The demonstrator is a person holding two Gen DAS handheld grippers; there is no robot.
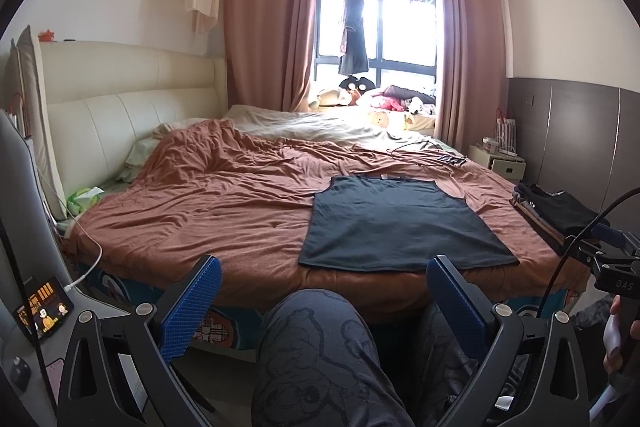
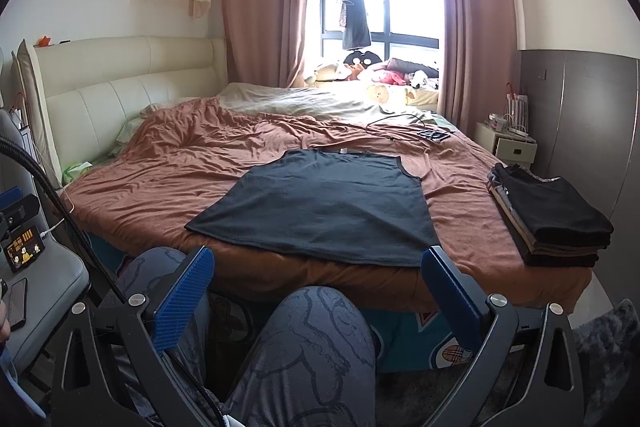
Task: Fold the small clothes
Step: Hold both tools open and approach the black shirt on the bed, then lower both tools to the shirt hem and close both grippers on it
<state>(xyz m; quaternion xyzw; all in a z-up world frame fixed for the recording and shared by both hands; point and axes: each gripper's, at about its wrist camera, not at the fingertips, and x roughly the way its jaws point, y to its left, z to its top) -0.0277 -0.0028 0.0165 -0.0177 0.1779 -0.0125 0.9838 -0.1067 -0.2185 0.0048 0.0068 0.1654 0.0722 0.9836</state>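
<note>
On the rust-brown rumpled bedspread (image 2: 208, 163), near the foot of the bed, a dark grey sleeveless cotton top (image 2: 324, 203) lies spread flat, its hem toward the cameras. Off to its right, at the bed's edge, sits a stack of folded dark clothes (image 2: 552, 219), well apart from the top. Both the left gripper (image 1: 324, 291) and the right gripper (image 2: 316, 283) hang short of the bed above patterned grey trouser knees (image 2: 312, 347), blue-padded jaws spread wide, holding nothing.
</note>
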